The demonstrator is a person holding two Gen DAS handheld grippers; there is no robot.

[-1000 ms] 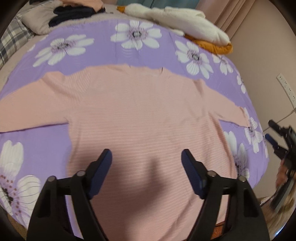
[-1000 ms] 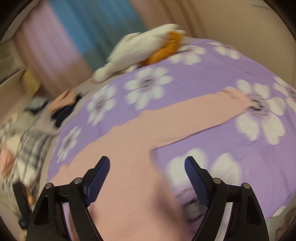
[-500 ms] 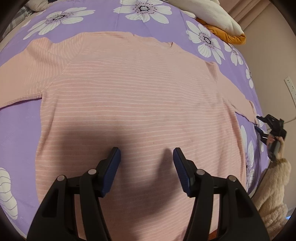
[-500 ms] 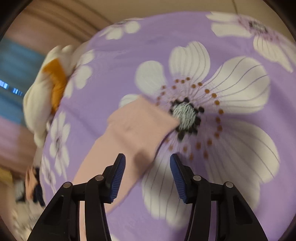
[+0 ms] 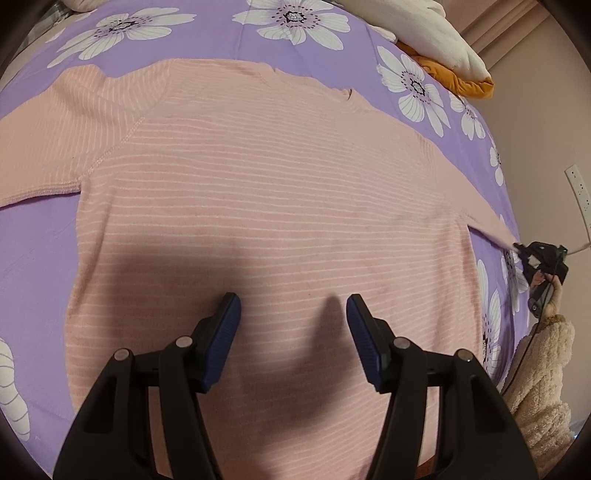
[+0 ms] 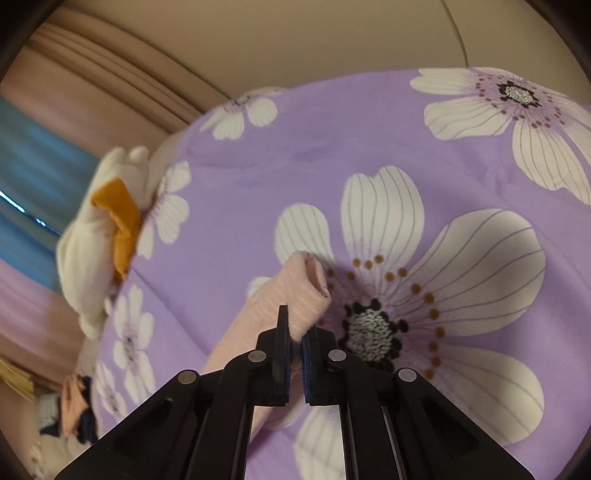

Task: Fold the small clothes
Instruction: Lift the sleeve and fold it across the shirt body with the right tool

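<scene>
A pink striped long-sleeved top [image 5: 273, 206] lies spread flat, front up, on a bed covered by a purple sheet with white flowers [image 5: 40, 258]. In the left wrist view its neckline points away from the camera, its left-hand sleeve runs out of frame at the picture's left edge, and its hem is hidden behind the claw's black body.

The left claw [image 5: 293, 325] hangs over the lower middle of the top with its blue-padded jaws standing apart; nothing is pinched between them, and its shadow falls on the fabric beneath. Whether the pad tips actually touch the cloth cannot be told.

The right claw [image 6: 293, 338] is closed on the cuff [image 6: 306, 295] of the top's other sleeve: the jaws have just been closing and the pink fabric is now squeezed between the pads, the cuff end bunched and curled up above them, next to the dark centre of a large printed flower. The sleeve runs back under the claw and is lost there. In the left wrist view this claw [image 5: 519, 248] shows small at the far right edge, at the tip of the outstretched sleeve, held by a hand [image 5: 552, 291] in a fluffy cream sleeve [image 5: 543, 373].

At the far end of the bed lie a cream plush item [image 5: 436, 33] with an orange cloth [image 5: 458, 79] under it. A blurred pile of clothes [image 6: 74, 410] sits at the lower left of the right wrist view, too soft to identify.
</scene>
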